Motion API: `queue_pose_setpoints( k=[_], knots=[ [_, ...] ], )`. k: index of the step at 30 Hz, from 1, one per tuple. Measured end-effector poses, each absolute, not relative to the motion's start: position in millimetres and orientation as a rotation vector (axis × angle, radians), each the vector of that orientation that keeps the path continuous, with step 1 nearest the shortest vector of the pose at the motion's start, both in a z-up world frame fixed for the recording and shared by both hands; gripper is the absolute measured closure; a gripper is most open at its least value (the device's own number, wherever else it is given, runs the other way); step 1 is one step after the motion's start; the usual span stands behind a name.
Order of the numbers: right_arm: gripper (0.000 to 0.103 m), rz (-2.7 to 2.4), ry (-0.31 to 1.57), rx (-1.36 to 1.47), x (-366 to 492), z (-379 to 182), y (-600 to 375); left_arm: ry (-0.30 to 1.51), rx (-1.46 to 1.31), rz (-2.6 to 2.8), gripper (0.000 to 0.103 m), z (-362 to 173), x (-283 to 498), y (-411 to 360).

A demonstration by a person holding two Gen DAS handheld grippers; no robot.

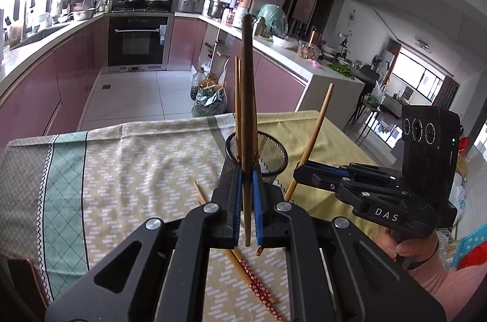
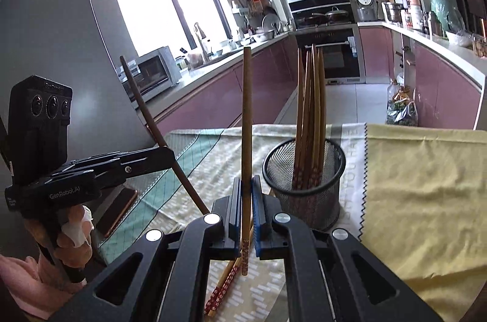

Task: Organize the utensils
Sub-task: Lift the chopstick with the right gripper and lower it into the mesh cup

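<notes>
Left wrist view: left tongs (image 1: 247, 188) pinching one dark chopstick (image 1: 247, 115), held upright. Mesh holder (image 1: 274, 153) just beyond the tips, slightly right, on the clothed worktop (image 1: 127, 163). Loose chopsticks (image 1: 258, 288) lie beneath.

Right wrist view: right tongs (image 2: 246, 200) pinching a light chopstick (image 2: 246, 121), upright; holder (image 2: 304, 169) ahead-right, already stocked. Advice: carry each stick above the rim, lower end first, one at a time, avoiding the standing bundle (image 2: 310, 109).

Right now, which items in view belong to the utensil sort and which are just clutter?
In play:
- dark chopstick in left gripper
- light chopstick in right gripper
- mesh holder with chopsticks inside
- loose chopsticks on cloth

Lying about:
- phone
- yellow cloth
- toaster oven
</notes>
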State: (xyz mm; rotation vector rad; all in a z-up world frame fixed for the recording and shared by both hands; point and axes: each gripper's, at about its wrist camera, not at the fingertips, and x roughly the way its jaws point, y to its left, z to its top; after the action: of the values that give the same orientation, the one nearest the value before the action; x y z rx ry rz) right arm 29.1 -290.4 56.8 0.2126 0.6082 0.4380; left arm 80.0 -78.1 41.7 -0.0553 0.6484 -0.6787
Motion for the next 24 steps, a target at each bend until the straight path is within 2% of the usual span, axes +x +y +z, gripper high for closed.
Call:
queue_pose_setpoints(
  k=[24],
  knots=[
    [0.097,0.375,0.429,0.18,57,122,-316,0.502,-0.029,-0.697,0.096,117,108,-117]
  ],
)
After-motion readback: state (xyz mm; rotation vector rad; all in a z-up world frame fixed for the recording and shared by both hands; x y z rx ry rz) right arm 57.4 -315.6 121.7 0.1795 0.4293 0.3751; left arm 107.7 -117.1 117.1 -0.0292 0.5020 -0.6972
